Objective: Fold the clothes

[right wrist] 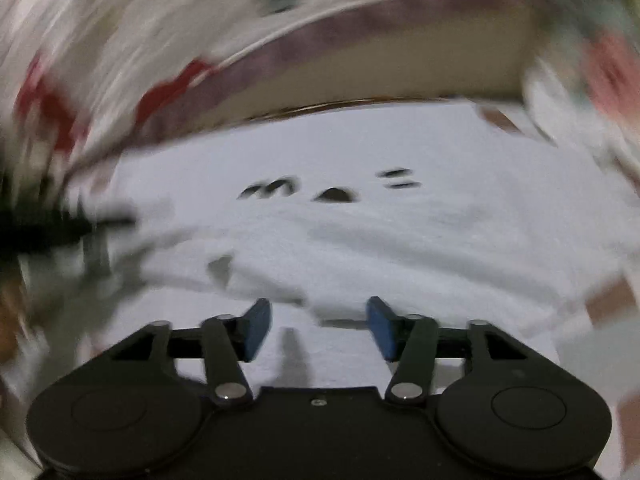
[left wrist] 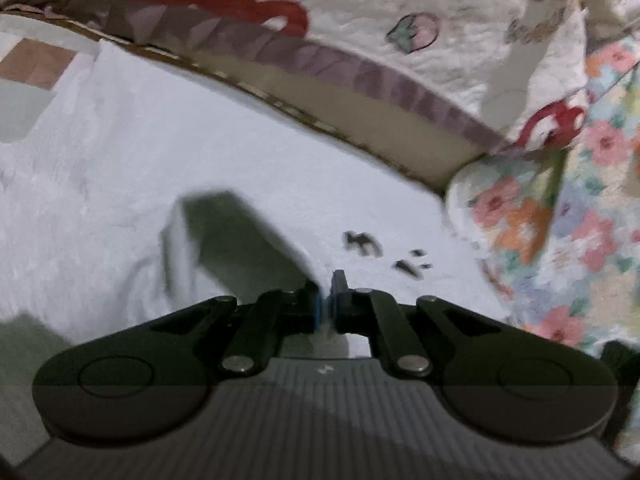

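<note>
Strawberry-print quilt point(left wrist: 460, 4) fills the upper frame; the white garment point(left wrist: 120, 160) lies spread at the centre. Left tongs point(left wrist: 329, 300) are pinched on its fabric, right tongs point(right wrist: 319, 328) wide above it. A thin pinch could slip when lifted.
</note>
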A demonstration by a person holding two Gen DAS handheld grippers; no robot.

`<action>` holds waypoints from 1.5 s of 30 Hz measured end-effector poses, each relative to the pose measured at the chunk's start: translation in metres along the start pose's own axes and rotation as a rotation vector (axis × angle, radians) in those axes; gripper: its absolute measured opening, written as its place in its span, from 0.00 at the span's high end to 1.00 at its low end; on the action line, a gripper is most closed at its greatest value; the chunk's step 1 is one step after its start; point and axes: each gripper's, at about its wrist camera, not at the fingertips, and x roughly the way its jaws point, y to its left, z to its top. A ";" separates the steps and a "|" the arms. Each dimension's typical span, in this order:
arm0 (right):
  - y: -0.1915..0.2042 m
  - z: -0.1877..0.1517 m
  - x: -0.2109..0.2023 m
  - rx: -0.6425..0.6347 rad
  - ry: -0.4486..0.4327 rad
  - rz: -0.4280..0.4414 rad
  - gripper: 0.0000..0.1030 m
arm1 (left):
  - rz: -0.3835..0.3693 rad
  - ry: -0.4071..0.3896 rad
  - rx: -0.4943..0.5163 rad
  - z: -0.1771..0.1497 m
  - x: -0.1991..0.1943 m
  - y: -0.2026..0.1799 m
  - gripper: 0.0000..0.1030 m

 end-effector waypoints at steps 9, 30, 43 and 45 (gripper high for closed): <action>-0.023 -0.009 -0.003 -0.119 -0.053 -0.245 0.62 | -0.128 0.014 -0.144 0.000 -0.031 0.001 0.96; -0.125 -0.038 -0.018 0.747 -0.074 -0.012 0.53 | 0.016 0.017 -0.028 -0.003 -0.011 0.008 0.96; -0.163 -0.003 -0.031 0.631 -0.254 0.021 0.92 | -0.001 0.025 -0.079 -0.021 -0.038 -0.009 0.97; -0.162 -0.008 -0.020 0.600 -0.201 -0.018 0.89 | 0.075 0.046 -0.072 -0.024 -0.024 0.003 0.97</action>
